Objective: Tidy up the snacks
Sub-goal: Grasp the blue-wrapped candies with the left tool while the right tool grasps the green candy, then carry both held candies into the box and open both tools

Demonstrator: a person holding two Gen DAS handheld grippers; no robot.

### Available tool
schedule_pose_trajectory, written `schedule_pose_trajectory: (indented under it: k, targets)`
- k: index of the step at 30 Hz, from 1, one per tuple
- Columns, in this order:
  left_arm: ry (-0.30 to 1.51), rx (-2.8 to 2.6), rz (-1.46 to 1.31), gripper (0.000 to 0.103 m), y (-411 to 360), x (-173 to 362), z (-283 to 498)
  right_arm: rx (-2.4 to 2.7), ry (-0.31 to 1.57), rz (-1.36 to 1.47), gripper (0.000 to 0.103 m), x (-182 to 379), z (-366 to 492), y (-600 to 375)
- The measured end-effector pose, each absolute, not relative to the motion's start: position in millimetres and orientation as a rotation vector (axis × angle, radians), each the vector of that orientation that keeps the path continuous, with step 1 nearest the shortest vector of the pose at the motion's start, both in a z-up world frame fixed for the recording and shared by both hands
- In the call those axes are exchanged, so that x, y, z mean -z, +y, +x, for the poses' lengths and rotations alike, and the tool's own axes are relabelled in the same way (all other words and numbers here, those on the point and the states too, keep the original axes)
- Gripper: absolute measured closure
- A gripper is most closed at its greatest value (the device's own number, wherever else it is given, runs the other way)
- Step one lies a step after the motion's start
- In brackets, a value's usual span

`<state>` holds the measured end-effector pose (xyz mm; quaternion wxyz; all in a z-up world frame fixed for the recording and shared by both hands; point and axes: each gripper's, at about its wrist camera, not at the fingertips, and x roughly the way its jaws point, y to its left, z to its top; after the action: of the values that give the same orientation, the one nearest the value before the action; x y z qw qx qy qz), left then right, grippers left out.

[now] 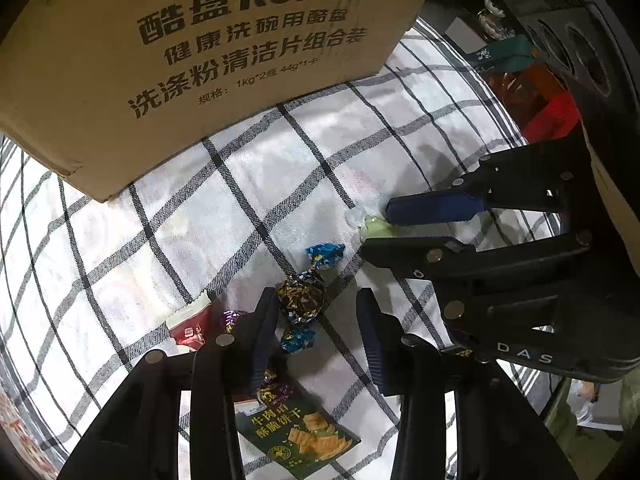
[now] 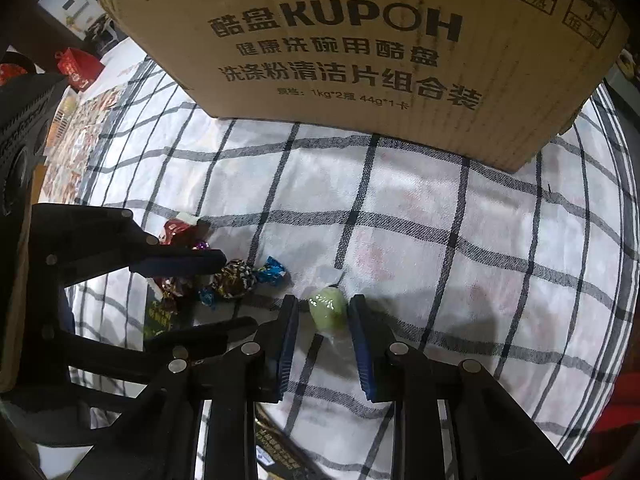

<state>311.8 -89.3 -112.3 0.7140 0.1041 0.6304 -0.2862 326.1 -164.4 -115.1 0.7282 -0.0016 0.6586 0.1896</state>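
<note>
A foil-wrapped candy (image 1: pixel 301 295) with blue twisted ends lies on the checked cloth (image 1: pixel 200 220), between the open fingers of my left gripper (image 1: pixel 318 306). It also shows in the right wrist view (image 2: pixel 236 278). A pale green candy (image 2: pixel 328 309) in clear wrap lies between the open fingers of my right gripper (image 2: pixel 322 312), apparently not clamped. A green cracker packet (image 1: pixel 304 436), a red packet (image 1: pixel 192 326) and a purple candy (image 1: pixel 232 318) lie near the left gripper. The right gripper (image 1: pixel 380 226) shows in the left wrist view around the green candy (image 1: pixel 374 226).
A large cardboard box (image 2: pixel 360 52) printed KUPOH stands at the back of the cloth; it also shows in the left wrist view (image 1: pixel 180 60). Red packaging (image 2: pixel 78 68) lies at the far left, and red and green packaging (image 1: pixel 532 84) at the far right.
</note>
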Motion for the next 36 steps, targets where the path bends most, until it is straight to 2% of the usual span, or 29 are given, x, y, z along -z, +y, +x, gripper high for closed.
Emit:
schedule_pose_trajectory:
  k: [4,7,18,36]
  targets:
    - [1.4,0.622,0.213,0.069,-89,115,315,-0.416,1.449,0.003,0.082,118,325,-167]
    - [1.401,0.611,0.187,0.077,-87,114,318,-0.416,1.447,0.012,0.082,118,325,-168]
    - [1.378,0.582,0.141,0.077,-79,103,312,-0.403,1.424,0.031,0.083,109,319,-174]
    - [1.256,0.521,0.105,0.077,-69,49,299,-0.379,1.326,0.058,0.083,64,311,-188]
